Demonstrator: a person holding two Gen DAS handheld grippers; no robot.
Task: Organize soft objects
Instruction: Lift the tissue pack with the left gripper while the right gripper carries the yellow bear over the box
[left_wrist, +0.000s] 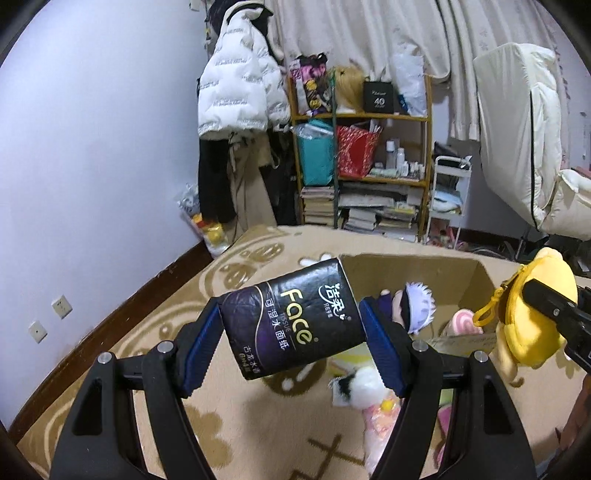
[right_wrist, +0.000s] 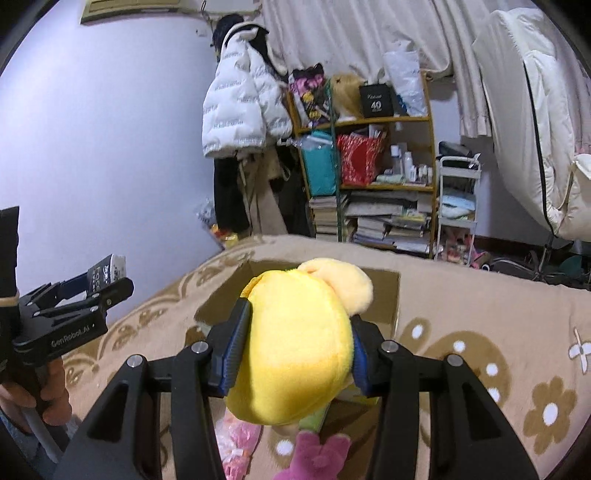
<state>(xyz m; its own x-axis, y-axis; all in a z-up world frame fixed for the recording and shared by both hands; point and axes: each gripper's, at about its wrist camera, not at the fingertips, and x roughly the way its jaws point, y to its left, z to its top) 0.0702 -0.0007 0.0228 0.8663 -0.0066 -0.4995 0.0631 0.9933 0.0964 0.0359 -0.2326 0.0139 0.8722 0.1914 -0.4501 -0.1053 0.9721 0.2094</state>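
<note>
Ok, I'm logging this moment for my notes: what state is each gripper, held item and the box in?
left gripper: shut on the tissue pack
tissue pack: held, tilted, off the carpet
right gripper: shut on the yellow plush
yellow plush: held, squeezed between the pads
cardboard box: open, with a white-haired doll inside

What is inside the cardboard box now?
In the box lies a white-haired doll and something pink-striped. The tissue pack and near wall cover the rest.
</note>
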